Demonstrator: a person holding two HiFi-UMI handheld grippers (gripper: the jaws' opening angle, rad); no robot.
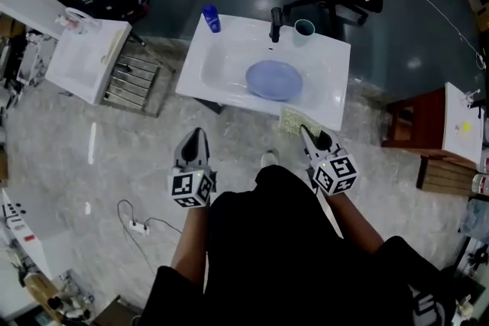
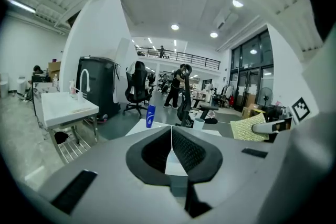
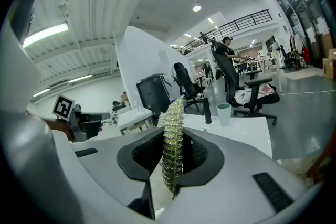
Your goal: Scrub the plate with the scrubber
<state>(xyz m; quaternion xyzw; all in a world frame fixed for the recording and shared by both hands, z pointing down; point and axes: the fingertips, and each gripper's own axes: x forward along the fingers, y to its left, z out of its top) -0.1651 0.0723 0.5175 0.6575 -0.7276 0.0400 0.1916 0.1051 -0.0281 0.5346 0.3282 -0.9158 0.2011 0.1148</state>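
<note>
A light blue plate lies in the basin of a white sink ahead of me. My right gripper is shut on a yellow-green scrubber, held upright between its jaws near the sink's front right edge; the scrubber stands edge-on in the right gripper view. My left gripper is shut and empty, held short of the sink's front left edge; in the left gripper view its pads meet with nothing between them. The scrubber also shows at the right there.
On the sink's rim stand a blue bottle, a black faucet and a teal cup. A second white sink with a metal rack stands to the left. A red stool is on the right, office chairs behind.
</note>
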